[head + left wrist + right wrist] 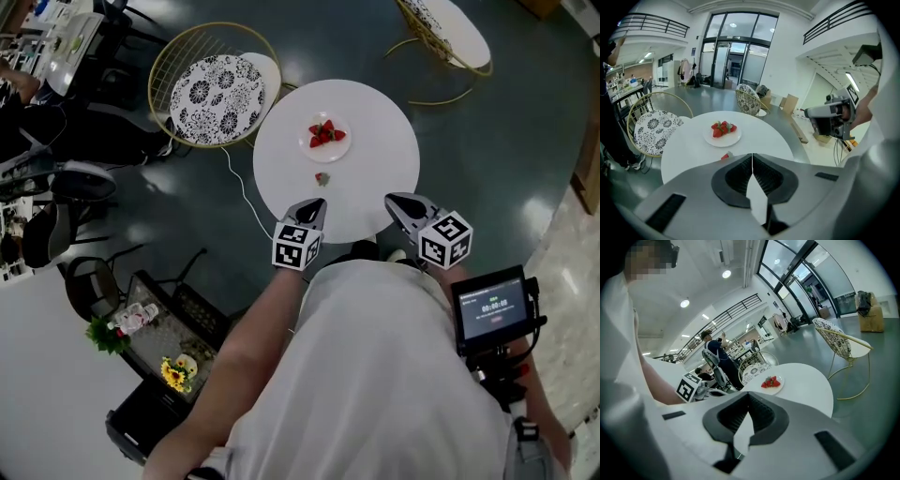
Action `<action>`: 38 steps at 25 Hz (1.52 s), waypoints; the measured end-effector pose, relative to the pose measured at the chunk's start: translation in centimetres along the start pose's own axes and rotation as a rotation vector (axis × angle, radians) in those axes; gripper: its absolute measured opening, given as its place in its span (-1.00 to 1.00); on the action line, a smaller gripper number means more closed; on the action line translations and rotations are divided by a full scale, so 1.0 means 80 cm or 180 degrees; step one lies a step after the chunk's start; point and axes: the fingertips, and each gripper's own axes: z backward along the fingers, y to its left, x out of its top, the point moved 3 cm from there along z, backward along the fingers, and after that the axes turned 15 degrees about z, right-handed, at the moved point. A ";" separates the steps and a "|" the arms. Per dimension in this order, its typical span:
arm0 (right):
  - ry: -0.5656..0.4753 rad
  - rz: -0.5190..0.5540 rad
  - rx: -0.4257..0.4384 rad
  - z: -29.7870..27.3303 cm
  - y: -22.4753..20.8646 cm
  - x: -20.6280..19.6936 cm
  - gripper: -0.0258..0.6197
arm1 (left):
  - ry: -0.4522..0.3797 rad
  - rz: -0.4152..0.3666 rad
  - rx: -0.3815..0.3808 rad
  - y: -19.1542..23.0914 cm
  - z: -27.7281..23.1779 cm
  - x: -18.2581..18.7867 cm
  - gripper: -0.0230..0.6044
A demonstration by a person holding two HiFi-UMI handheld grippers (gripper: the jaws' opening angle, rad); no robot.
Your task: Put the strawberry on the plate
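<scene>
A white plate (325,145) with several strawberries (325,133) sits near the middle of the round white table (384,169). One loose strawberry (322,178) lies on the table just in front of the plate; in the left gripper view this strawberry (725,156) peeks over the jaws, with the plate (723,137) beyond. My left gripper (314,206) hovers shut and empty at the table's near edge, short of the loose strawberry. My right gripper (398,203) is beside it, also shut and empty. The plate (772,386) shows in the right gripper view too.
A round wire chair with a patterned cushion (217,97) stands left of the table, another wire chair (450,33) at the far right. A white cable (239,187) runs along the floor by the table. A person (715,357) stands in the background.
</scene>
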 end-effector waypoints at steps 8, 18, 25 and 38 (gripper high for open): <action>0.0037 -0.0078 -0.0072 -0.025 -0.009 -0.002 -0.90 | 0.0205 -0.0144 -0.0008 0.030 -0.030 0.010 -0.90; 0.0113 -0.0184 -0.0162 -0.033 -0.021 -0.015 -0.90 | 0.0526 -0.0477 0.0035 0.061 -0.069 0.008 -0.73; 0.0150 -0.0222 -0.0165 -0.045 -0.032 -0.019 -0.90 | 0.0708 -0.0553 0.0076 0.080 -0.099 0.002 -0.59; 0.0205 -0.0292 -0.0246 -0.035 -0.036 -0.029 -0.90 | 0.0836 -0.0469 0.0207 0.097 -0.121 -0.006 -0.51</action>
